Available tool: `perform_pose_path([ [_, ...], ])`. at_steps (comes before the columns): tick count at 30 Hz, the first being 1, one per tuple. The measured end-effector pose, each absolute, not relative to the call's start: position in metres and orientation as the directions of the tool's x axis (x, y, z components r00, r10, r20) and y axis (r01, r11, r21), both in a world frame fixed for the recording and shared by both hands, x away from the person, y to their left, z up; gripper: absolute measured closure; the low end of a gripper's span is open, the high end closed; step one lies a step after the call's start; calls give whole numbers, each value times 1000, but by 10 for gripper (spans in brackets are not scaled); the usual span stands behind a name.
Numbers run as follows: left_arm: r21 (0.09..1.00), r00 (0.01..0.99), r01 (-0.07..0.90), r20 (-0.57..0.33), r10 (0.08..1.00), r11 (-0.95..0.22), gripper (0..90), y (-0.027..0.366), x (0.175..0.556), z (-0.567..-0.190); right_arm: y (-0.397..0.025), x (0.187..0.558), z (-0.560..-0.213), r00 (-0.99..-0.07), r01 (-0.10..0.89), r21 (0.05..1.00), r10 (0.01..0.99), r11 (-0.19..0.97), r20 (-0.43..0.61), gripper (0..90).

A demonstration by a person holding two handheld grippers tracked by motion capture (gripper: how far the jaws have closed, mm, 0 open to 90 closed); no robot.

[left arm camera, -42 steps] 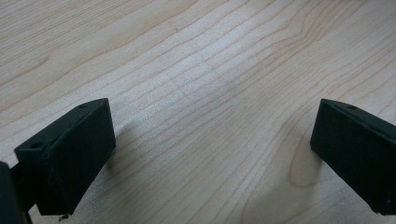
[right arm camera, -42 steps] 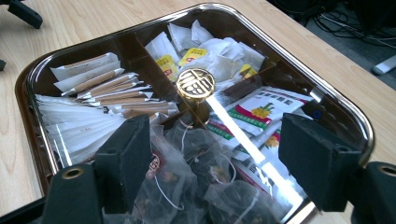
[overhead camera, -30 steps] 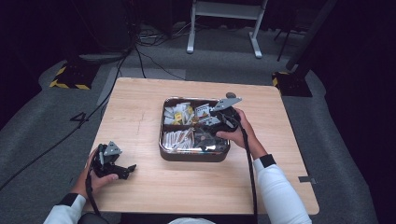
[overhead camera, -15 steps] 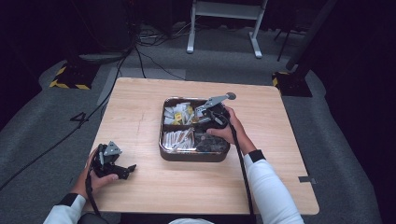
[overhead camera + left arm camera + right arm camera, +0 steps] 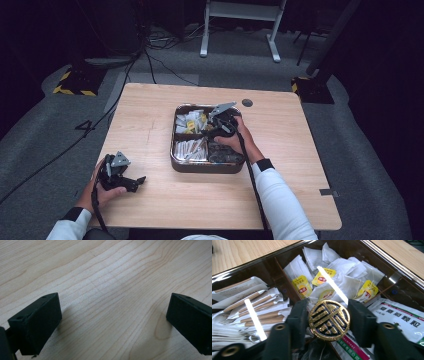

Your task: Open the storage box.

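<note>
hovering over the compartment box [image 5: 175, 157] in the high view, the right gripper [image 5: 220, 122] is working; the left gripper [image 5: 131, 183] is resting well apart. its jaws are gaping over bare table [image 5: 112, 277]. the right jaws are clenching a gold round knob [image 5: 329, 320], standing on the clear lid directly above the tea bags [image 5: 342, 272].

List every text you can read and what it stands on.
"顆粒": ends the line on the white sachet; the earlier characters are unclear.
On the yellow tea-bag tags: a red logo, too blurred to read.
On the gold emblem: an ornamental sign, no letters.
On the red-banded packet: print too small.
</note>
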State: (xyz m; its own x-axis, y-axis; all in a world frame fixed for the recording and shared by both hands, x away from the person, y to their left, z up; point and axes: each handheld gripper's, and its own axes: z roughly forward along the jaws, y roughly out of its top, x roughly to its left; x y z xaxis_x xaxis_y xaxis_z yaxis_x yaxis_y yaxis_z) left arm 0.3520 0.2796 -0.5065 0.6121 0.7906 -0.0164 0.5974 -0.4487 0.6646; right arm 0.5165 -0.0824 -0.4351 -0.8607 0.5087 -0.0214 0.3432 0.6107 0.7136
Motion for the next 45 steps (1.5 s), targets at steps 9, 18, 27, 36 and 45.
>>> perform_pose_path([
  [9,664,612,597,-16,790,-450,3,280,352,-506,-80,515,-433,-852,345,707,522,618,-40,590],
  [18,662,609,603,-22,793,-445,3,280,351,-506,-83,512,-419,-837,353,719,546,599,-44,592],
  [27,662,610,602,-20,792,-446,3,280,351,-506,-94,508,-406,-828,346,722,557,599,-66,591],
  [36,661,611,602,-21,791,-447,3,280,351,-506,-115,505,-397,-815,350,728,575,590,-74,592],
  [45,662,613,600,-18,790,-450,3,280,351,-506,-144,502,-390,-802,353,733,592,581,-84,591],
])
